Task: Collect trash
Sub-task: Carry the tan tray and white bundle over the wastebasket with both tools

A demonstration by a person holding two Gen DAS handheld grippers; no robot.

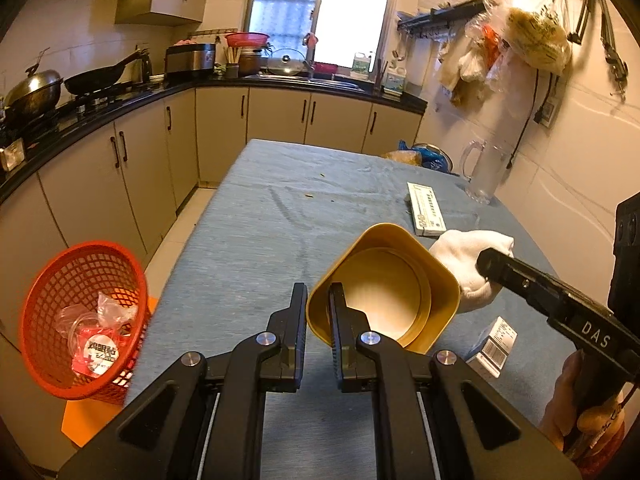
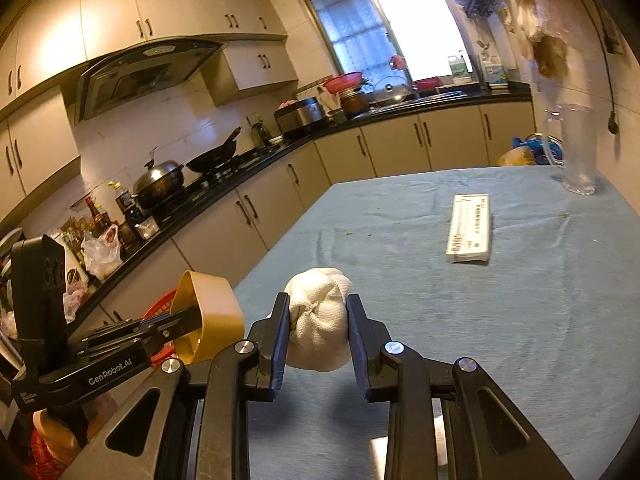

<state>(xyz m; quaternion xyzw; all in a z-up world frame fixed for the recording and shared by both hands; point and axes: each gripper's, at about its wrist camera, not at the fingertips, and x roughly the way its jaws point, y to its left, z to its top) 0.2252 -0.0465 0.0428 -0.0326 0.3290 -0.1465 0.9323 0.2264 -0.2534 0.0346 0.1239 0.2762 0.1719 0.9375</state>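
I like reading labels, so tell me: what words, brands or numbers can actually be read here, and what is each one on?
"DAS": on the right gripper, along its side.
"GenRobot.AI": on the left gripper, along its side.
Long box on the table: printed, too small to read.
Small box by the yellow tub: print blurred.
Red packet in the basket: characters blurred.
Bottles by the window: labels unreadable.

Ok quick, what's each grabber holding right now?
Left gripper: shut on the rim of the yellow plastic bowl.
Right gripper: shut on the white balled-up cloth.
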